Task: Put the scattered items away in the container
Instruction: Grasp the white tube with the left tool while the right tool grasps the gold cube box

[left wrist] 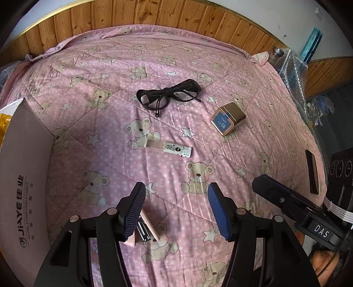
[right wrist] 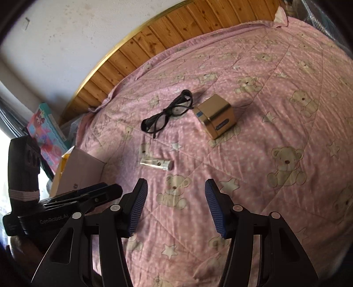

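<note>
On the pink bear-print quilt (left wrist: 114, 136) lie black glasses (left wrist: 167, 95) (right wrist: 169, 112), a gold tin (left wrist: 228, 119) (right wrist: 216, 117) and a white lighter-like tube (left wrist: 168, 149) (right wrist: 156, 164). A pink stapler (left wrist: 150, 227) lies close below, partly hidden behind my left finger. The cardboard box (left wrist: 24, 165) (right wrist: 77, 174) stands at the quilt's left edge. My left gripper (left wrist: 176, 198) hovers open over the quilt, well short of the tube, with nothing between its fingers. My right gripper (right wrist: 176, 198) is open too and holds nothing. Each gripper shows in the other's view: the right (left wrist: 260, 183), the left (right wrist: 110, 189).
A dark flat object (left wrist: 312, 172) lies near the quilt's right edge. Wooden panelling (left wrist: 176, 15) runs along the far side. A glass bottle (left wrist: 275, 55) and bubble wrap (left wrist: 293, 72) stand at the far right. A colourful book (right wrist: 46, 130) leans beyond the box.
</note>
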Tool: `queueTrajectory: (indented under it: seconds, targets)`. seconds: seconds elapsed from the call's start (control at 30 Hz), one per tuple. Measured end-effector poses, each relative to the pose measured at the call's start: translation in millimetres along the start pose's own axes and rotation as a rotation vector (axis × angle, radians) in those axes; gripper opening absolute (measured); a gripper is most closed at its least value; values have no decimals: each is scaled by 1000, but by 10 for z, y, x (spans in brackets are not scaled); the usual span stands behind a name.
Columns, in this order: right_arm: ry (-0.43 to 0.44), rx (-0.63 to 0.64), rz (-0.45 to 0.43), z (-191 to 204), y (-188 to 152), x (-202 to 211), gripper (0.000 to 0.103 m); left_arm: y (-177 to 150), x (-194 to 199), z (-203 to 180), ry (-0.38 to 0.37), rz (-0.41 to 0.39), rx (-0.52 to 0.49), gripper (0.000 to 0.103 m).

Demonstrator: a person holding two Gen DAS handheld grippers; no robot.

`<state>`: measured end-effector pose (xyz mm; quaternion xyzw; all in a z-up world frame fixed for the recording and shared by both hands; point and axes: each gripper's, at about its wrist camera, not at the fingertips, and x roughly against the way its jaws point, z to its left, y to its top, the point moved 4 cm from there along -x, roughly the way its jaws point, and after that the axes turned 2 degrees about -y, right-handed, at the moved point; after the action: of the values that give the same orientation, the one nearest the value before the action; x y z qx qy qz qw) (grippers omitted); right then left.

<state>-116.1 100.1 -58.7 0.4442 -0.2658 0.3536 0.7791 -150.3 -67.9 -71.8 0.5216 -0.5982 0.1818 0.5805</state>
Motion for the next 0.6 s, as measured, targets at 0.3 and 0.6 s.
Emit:
queueTrajectory:
  seconds: [0.3, 0.6]
  targets:
    - [-246, 241, -37, -230, 566, -385, 58, 354, -724, -40, -37, 76, 126, 66]
    - [-195, 321, -13, -256, 866, -819, 62, 491, -1130, -31, 80, 44, 26, 53]
